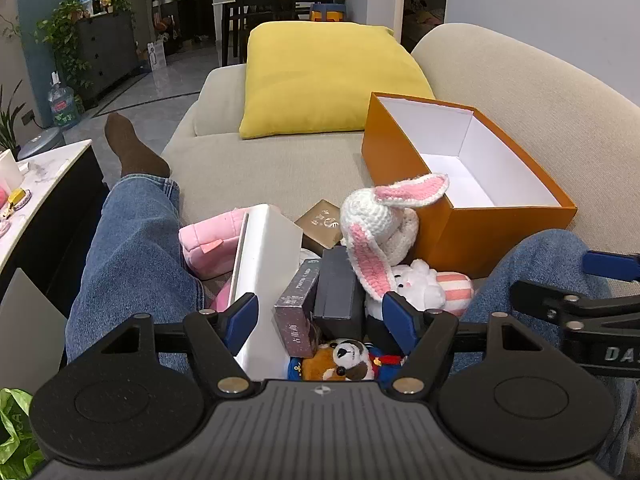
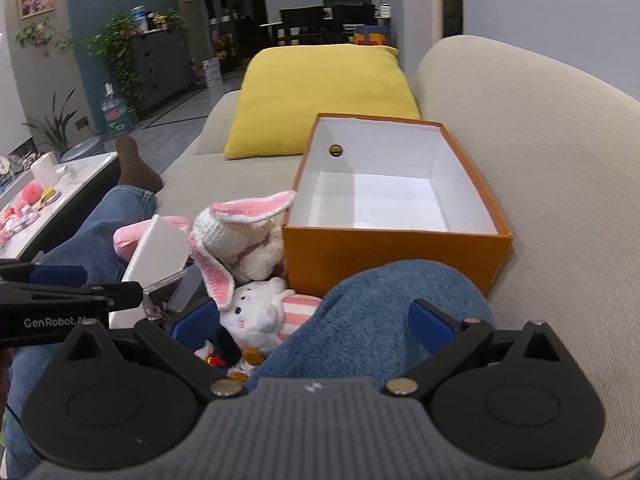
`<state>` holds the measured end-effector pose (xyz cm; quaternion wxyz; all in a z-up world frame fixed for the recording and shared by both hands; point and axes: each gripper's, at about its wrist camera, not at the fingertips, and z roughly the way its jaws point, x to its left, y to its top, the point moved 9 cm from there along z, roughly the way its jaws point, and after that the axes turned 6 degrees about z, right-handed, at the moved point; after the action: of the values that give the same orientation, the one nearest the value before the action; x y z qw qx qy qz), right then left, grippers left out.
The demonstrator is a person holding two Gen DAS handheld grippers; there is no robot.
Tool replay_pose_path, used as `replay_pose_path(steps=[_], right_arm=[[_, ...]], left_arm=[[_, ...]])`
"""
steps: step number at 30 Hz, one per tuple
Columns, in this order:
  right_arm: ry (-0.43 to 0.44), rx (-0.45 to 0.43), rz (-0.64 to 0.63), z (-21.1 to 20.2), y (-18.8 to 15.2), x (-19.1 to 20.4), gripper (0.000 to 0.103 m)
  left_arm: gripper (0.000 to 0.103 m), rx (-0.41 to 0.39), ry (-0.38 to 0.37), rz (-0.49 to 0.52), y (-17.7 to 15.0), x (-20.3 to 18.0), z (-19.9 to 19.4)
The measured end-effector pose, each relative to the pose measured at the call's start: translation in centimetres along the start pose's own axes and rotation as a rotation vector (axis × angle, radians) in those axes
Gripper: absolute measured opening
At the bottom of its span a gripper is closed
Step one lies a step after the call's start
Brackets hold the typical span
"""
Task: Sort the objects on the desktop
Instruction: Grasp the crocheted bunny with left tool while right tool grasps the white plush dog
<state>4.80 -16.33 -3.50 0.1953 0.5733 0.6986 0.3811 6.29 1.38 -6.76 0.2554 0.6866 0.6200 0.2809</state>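
Observation:
A pile lies on the sofa between the person's legs: a crocheted white-and-pink bunny (image 1: 380,220) (image 2: 236,236), a white plush rabbit (image 1: 420,284) (image 2: 260,312), a brown-and-white dog plush (image 1: 344,360), a dark patterned box (image 1: 298,308), a grey box (image 1: 338,284), a white box (image 1: 268,264) (image 2: 156,252), a pink pouch (image 1: 208,240). An empty orange box (image 1: 492,232) (image 2: 396,252) stands to the right. My left gripper (image 1: 320,316) is open over the pile. My right gripper (image 2: 312,320) is open above the right knee.
A yellow cushion (image 1: 328,80) lies farther along the beige sofa (image 1: 280,168). The person's jeans-clad legs (image 1: 132,268) flank the pile. A marble coffee table (image 1: 44,176) with small items stands at left. The sofa backrest (image 2: 540,160) rises at right.

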Motion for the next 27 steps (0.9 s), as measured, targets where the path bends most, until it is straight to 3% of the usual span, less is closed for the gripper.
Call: replay_pose_path(steps=[5,14,20,27], right_arm=[[0.037,0.028,-0.1,1.2,0.5,1.4,0.074],[0.088,0.096,-0.217,4.7,2.5,2.4,0.047],[0.118,0.172,-0.232,7.7,2.4,2.9,0.04],[0.139,0.244,-0.216,9.9,2.2,2.5,0.04]], left_arm=[[0.07,0.002,-0.038,0.033,0.5,-0.4,0.4],[0.07,-0.047,-0.097,0.121,3.9,-1.7,2.7],[0.07,-0.01,-0.133,0.157,5.4,-2.3,5.8],[0.07,0.029,-0.215,0.211,6.7,-3.5,8.7]])
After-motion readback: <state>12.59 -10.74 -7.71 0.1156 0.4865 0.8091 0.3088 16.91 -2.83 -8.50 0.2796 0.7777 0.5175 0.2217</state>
